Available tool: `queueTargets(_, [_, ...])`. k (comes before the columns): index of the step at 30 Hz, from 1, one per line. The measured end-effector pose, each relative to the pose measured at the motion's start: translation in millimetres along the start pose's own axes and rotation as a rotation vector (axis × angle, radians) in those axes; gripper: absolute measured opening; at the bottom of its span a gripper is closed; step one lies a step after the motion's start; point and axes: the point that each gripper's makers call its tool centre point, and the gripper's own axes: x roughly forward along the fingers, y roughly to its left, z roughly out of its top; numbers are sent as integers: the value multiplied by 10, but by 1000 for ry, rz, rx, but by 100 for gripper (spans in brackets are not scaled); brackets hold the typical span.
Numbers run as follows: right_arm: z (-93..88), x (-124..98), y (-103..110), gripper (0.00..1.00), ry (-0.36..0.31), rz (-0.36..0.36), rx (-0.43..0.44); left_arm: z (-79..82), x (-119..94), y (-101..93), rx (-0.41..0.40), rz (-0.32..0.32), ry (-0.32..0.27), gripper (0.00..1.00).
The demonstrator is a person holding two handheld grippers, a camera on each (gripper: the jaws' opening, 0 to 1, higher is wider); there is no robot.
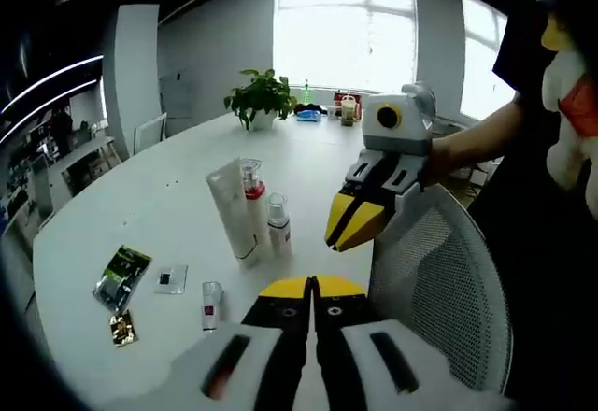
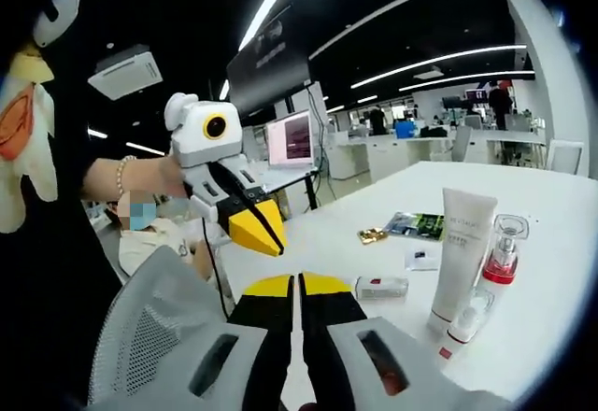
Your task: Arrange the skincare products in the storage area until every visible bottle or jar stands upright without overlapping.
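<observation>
Left gripper [image 1: 311,287], yellow-tipped black jaws, is closed w/ nothing between them, above the near edge of the round white table [image 1: 168,196]. Right gripper [image 2: 297,285] likewise has its yellow tips pressed together, empty, held over a grey mesh chair back [image 1: 448,280].

Three skincare items stand upright in a tight cluster mid-table: a tall white squeeze tube [image 1: 231,211], a clear bottle w/ red collar [image 1: 254,207] touching it, and a small clear pump bottle [image 1: 278,226] just beside.

A small white tube w/ dark red band [image 1: 211,303] lies flat nearer the edge. Near it: a green-black sachet [image 1: 121,276], a small gold wrapper [image 1: 121,328], a flat white card [image 1: 171,278]. Potted green plant [image 1: 260,98] at far side.
</observation>
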Motion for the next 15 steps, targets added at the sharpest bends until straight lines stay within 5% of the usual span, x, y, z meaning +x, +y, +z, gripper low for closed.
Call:
queueTargets(9, [22,43,-15,17,53,13,-58,-25,-9,93,-27,39,-16,19])
queueTargets(15, [-37,194,-58,27,152,30,-83,-128,-99,203,-116,121,-62,36])
